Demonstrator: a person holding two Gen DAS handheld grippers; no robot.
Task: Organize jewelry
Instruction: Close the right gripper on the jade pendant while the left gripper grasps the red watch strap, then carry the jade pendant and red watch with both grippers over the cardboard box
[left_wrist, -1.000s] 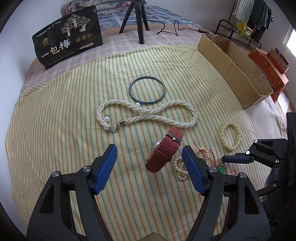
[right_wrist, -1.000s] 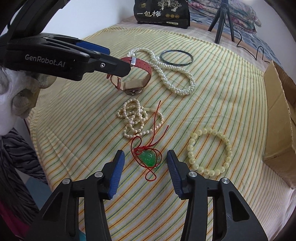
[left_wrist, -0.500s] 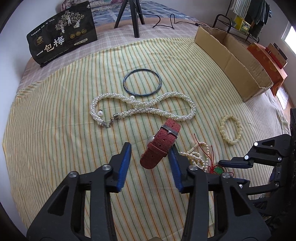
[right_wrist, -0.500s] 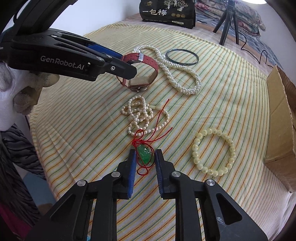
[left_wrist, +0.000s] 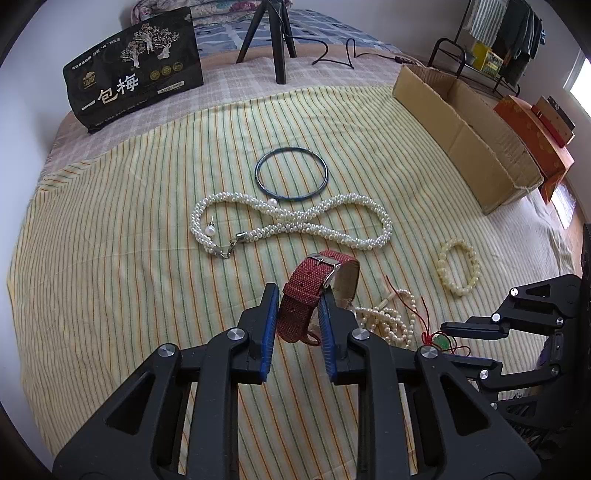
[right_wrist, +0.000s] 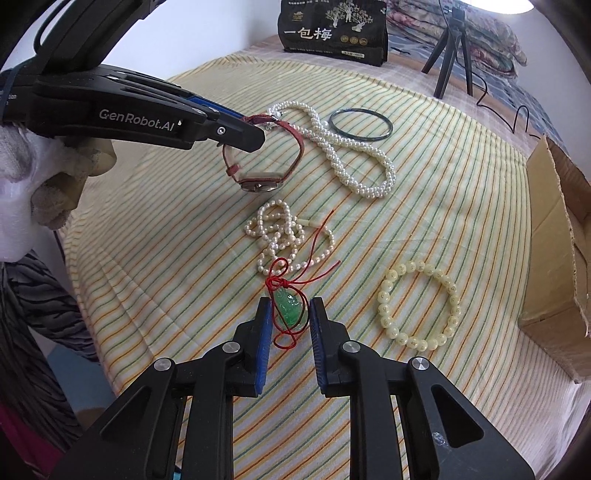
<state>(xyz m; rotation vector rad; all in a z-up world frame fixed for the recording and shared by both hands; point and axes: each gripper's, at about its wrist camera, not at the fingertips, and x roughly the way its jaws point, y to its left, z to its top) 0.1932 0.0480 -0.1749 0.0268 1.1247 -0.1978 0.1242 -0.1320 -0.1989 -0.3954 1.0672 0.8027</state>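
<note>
The left gripper (left_wrist: 297, 295) is closing on the red fabric-strap wristwatch (left_wrist: 314, 291), its strap pinched between the blue pads. The right gripper (right_wrist: 288, 308) holds the green jade pendant on red cord (right_wrist: 290, 308), with the tangled pearl strand (right_wrist: 280, 236) just beyond its fingertips.

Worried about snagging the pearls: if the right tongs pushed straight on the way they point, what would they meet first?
The green pendant on its red cord, already between the right tongs. Past it, probably the striped cloth rather than the tangled pearl strand further ahead; depth is unclear.
</note>
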